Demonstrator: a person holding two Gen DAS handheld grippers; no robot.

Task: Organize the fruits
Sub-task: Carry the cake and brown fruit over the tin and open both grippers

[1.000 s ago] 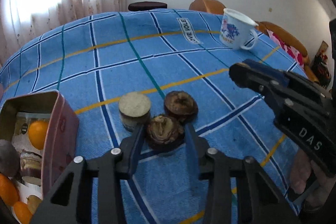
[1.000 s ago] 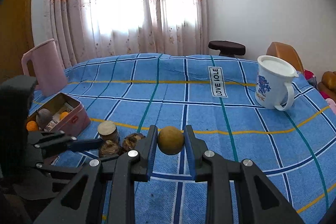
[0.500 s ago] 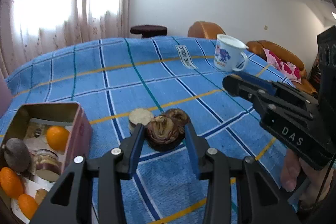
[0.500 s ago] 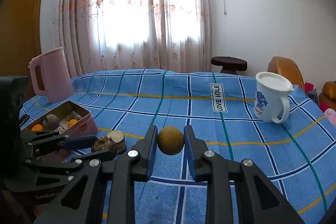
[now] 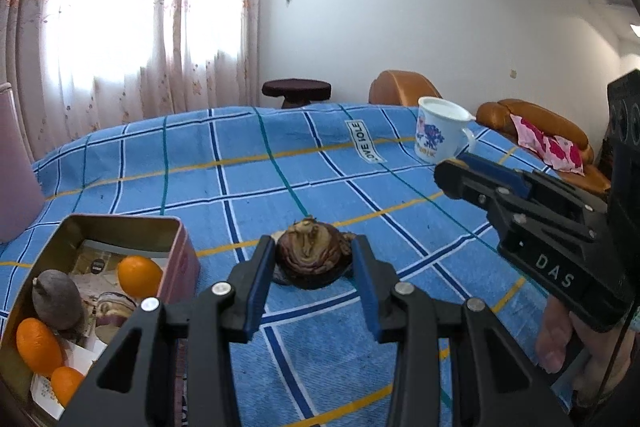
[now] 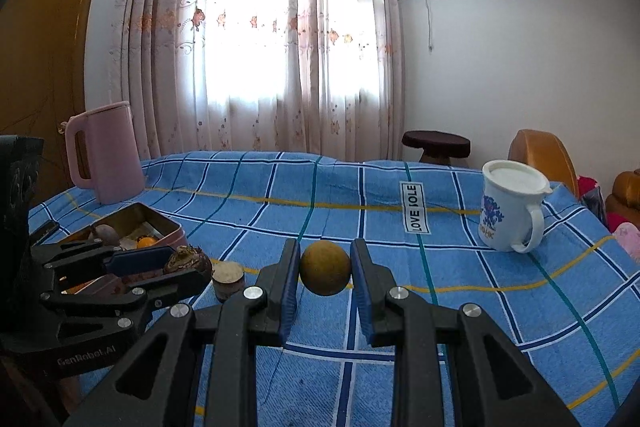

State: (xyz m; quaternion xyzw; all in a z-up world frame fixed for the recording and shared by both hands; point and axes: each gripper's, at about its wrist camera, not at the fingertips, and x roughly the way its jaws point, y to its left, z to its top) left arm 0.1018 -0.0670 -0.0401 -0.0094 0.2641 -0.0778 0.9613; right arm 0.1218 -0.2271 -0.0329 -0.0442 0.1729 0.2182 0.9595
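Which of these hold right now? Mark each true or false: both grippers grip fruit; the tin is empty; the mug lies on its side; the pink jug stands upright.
1. Both grippers grip fruit: true. The left gripper has its jaws on a brown wrinkled fruit; the right gripper on a round yellow-brown fruit.
2. The tin is empty: false. It holds oranges and other items.
3. The mug lies on its side: false, upright.
4. The pink jug stands upright: true.

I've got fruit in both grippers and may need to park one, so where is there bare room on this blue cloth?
Free: the wide stretch of blue cloth between the LOVE label and the white mug, and the far side toward the curtain. Crowded: the open tin, nearly full of fruit, and the cloth beside it, where a cut round piece lies.
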